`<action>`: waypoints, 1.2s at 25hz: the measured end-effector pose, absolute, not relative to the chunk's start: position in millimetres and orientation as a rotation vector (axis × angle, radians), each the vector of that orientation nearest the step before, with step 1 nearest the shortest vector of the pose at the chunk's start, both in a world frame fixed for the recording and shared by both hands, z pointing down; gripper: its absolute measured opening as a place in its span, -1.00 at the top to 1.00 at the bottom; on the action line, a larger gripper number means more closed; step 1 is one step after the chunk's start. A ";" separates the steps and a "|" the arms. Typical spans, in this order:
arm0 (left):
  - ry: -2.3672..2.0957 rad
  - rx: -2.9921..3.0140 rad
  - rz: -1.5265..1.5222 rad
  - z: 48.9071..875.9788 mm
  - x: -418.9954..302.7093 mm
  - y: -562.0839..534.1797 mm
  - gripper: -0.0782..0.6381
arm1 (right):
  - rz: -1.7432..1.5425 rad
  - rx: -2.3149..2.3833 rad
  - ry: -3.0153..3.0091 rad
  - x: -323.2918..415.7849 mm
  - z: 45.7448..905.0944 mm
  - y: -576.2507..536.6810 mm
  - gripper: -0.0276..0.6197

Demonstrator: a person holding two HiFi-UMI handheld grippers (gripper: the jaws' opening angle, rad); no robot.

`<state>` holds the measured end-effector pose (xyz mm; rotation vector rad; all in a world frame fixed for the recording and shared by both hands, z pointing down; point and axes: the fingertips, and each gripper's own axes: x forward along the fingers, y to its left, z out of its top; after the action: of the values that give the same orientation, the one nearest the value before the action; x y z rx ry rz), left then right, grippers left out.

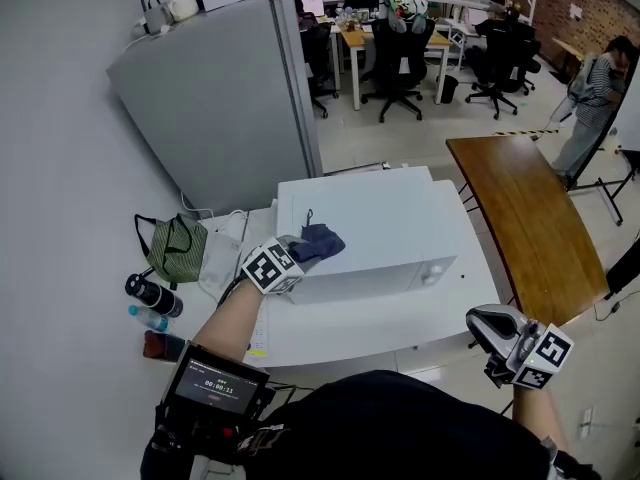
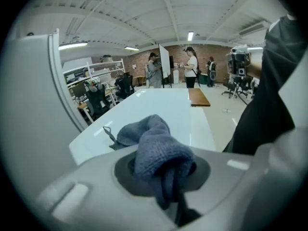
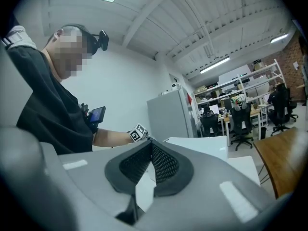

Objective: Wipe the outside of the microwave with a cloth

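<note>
Nearest is the person's dark torso, cut off by the bottom edge of the head view, with a small lit screen (image 1: 213, 385) at its left (its text too small to read). The right gripper (image 1: 487, 324) (image 3: 150, 146) hangs off the near right corner of the white table (image 1: 340, 333). Its ribbed pads meet at the tips with nothing between them.

Across the table, the left gripper (image 1: 300, 252) (image 2: 161, 170) sits at the near left corner of the microwave (image 1: 380, 233) (image 2: 159, 109). Its jaws are clamped on a bunched blue-grey cloth (image 1: 322, 240) (image 2: 149, 138). The folds bury the jaw tips, so only the pinched wad shows between them. The free part of the cloth spills forward from the jaws and lies on the microwave's white top, touching it. It is well apart from the right gripper. The microwave's near face is steeply foreshortened, and its details are hard to make out.

Left of the microwave lie a dark bottle (image 1: 152, 294) and a green bag (image 1: 175, 248). Behind stands a grey cabinet (image 1: 220, 98), and to the right a wooden table (image 1: 530, 218). Office chairs fill the far room.
</note>
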<state>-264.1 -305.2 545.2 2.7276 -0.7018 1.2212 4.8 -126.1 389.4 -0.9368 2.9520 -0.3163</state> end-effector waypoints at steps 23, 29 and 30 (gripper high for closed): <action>-0.626 2.875 1.209 507.1 -116.8 -293.7 0.62 | -0.259 -1.061 2.853 145.7 392.3 -90.6 0.90; -0.812 2.763 1.204 522.6 -317.2 -251.4 0.62 | -0.276 -0.889 2.936 12.0 381.4 -86.4 0.90; -0.823 2.750 1.201 528.7 -333.6 -248.8 0.62 | -0.289 -0.877 2.950 -2.9 382.7 -83.8 0.90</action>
<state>-333.6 -248.8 528.7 2.7504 -0.8225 1.2007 -2.9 -83.8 382.7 -0.8771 2.9501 -0.2887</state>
